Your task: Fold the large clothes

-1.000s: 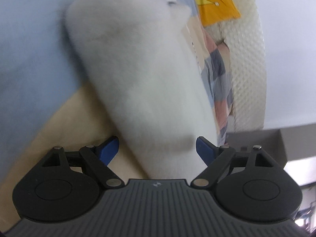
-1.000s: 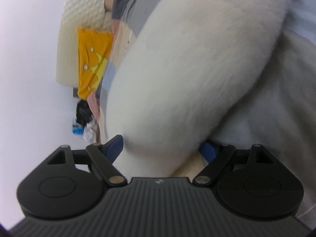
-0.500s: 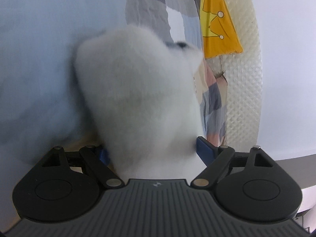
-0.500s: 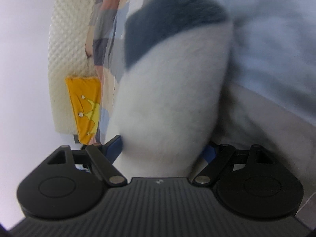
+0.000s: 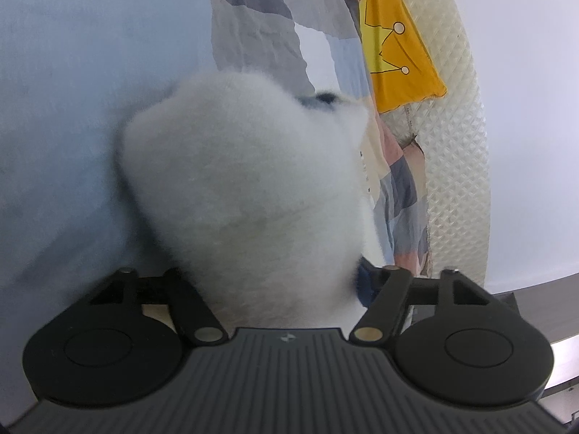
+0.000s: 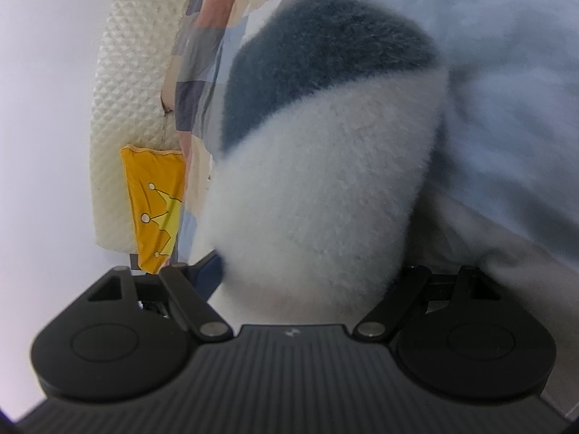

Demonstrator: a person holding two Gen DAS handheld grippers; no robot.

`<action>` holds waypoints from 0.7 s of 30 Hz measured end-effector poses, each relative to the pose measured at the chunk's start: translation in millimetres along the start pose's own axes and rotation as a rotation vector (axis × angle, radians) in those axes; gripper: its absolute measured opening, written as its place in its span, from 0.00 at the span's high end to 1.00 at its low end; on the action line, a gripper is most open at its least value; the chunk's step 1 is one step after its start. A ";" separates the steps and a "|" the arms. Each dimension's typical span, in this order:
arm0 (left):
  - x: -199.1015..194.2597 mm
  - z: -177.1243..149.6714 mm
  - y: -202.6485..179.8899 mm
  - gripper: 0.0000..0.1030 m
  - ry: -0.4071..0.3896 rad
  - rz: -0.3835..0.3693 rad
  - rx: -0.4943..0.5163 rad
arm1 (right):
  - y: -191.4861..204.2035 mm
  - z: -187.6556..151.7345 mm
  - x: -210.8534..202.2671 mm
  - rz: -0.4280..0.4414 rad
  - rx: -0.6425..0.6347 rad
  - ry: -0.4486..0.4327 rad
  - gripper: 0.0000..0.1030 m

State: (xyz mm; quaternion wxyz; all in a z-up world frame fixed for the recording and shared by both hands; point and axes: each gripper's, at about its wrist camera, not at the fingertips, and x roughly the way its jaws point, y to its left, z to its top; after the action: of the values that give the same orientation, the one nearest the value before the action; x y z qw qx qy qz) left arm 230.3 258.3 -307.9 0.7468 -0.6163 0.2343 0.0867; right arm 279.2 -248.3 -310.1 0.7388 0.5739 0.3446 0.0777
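A fluffy white fleece garment [image 5: 246, 181] fills the gap between my left gripper's [image 5: 267, 278] jaws, which are closing on it. The pile bulges over the left pad and hides it, and only the edge of the blue right pad [image 5: 363, 284] shows. In the right wrist view the same fleece [image 6: 318, 181], white with a dark grey band [image 6: 325, 43] at its far end, sits between my right gripper's [image 6: 307, 275] closing jaws. It touches the blue left pad [image 6: 211, 271] and covers the right one.
The garment lies on a light blue bed sheet [image 5: 72, 108] beside a patchwork quilt [image 5: 253, 11]. A yellow cloth with a crown print [image 5: 394, 43] hangs on a cream quilted panel [image 5: 456, 144]. Beige fabric [image 6: 506, 271] lies at the right of the right wrist view.
Both grippers have pushed onto the fleece and their jaws have narrowed around it. The left blue pad in the left view has vanished under the pile. The dark grey band has come into the right view.
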 end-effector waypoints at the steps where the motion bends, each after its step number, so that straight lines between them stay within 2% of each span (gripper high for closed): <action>1: -1.0 -0.1 -0.8 0.36 -0.001 0.004 0.007 | 1.7 0.9 -1.0 0.001 -0.011 -0.002 0.30; 5: -3.0 -1.2 -8.3 0.45 -0.011 0.021 0.059 | 12.3 1.6 -8.3 0.000 -0.067 -0.018 0.50; 8: -5.3 0.3 -12.8 0.51 -0.011 0.014 0.075 | 19.1 2.1 -15.2 0.005 -0.095 -0.022 0.57; 15: -13.1 4.4 -46.0 0.58 0.010 0.010 0.193 | 35.1 3.6 -32.7 0.021 -0.175 -0.050 0.63; 21: -13.7 -3.3 -87.0 0.59 0.078 -0.023 0.261 | 57.0 17.8 -55.3 0.035 -0.218 -0.088 0.63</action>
State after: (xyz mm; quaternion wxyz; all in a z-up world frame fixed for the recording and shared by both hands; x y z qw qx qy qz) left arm 253.9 237.8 -225.5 0.8120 -0.5193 0.2654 0.0229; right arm 264.3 -271.9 -233.7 0.8098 0.4991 0.2911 0.1021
